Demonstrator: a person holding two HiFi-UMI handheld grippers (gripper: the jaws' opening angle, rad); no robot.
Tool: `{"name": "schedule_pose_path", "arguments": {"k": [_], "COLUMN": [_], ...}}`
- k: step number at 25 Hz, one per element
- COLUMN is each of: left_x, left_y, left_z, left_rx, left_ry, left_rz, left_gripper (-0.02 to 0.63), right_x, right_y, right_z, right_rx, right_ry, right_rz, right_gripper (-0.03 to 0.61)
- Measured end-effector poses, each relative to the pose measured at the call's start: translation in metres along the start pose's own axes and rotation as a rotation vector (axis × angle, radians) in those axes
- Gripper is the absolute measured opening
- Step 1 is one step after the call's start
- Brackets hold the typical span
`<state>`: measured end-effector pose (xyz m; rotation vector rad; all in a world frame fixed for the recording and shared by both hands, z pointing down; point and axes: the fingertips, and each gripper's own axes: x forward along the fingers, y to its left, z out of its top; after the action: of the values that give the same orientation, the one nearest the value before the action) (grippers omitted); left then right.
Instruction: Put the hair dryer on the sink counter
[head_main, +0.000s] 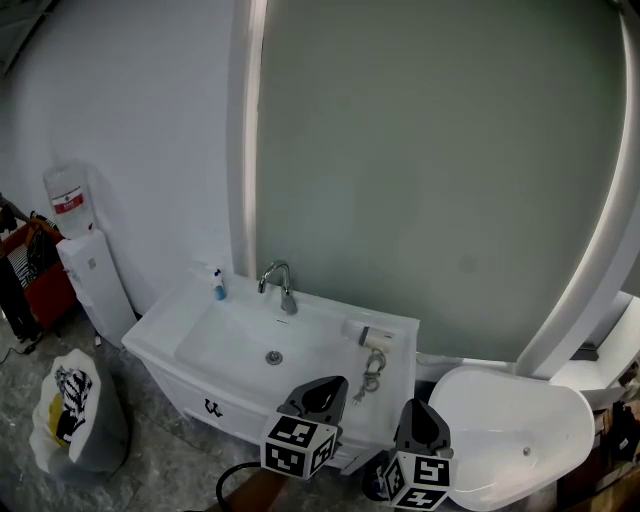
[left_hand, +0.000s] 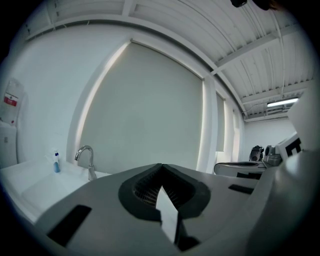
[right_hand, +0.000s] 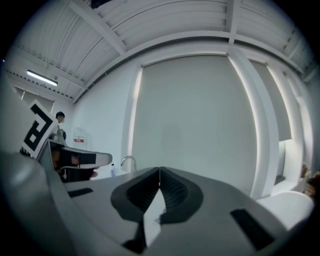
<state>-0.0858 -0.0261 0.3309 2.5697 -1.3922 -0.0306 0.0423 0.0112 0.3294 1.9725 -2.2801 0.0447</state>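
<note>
A white hair dryer (head_main: 374, 337) lies on the right end of the white sink counter (head_main: 160, 325), its cord and plug (head_main: 368, 378) trailing toward the front edge. Both grippers hover low in the head view, in front of the counter and apart from the dryer. My left gripper (head_main: 322, 388) is shut with nothing in it, and the left gripper view shows its jaws (left_hand: 161, 169) meeting. Just to its right, my right gripper (head_main: 420, 412) is shut too, jaws (right_hand: 160, 171) closed together and empty. Neither gripper view shows the dryer.
A chrome faucet (head_main: 279, 284) and a small blue bottle (head_main: 218, 287) stand at the back of the basin. Right of the counter is a white bathtub (head_main: 510, 440). At the left are a water dispenser (head_main: 85, 265), a red rack (head_main: 35, 270) and a bag (head_main: 70, 410) on the floor.
</note>
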Motion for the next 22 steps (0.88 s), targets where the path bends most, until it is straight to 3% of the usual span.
{"name": "schedule_pose_path", "arguments": {"k": [9, 22], "left_x": [0.008, 0.002], "left_y": [-0.017, -0.005], "left_z": [0.008, 0.006], "left_rx": [0.053, 0.02], "left_ry": [-0.031, -0.042], "left_rz": [0.021, 0.075], "left_gripper": [0.009, 0.009], "right_x": [0.0, 0.001], "right_y": [-0.028, -0.02], "right_z": [0.0, -0.007], "right_rx": [0.016, 0.002], "right_ry": [-0.019, -0.007], "right_rz": [0.0, 0.027], "right_gripper": [0.021, 0.02]}}
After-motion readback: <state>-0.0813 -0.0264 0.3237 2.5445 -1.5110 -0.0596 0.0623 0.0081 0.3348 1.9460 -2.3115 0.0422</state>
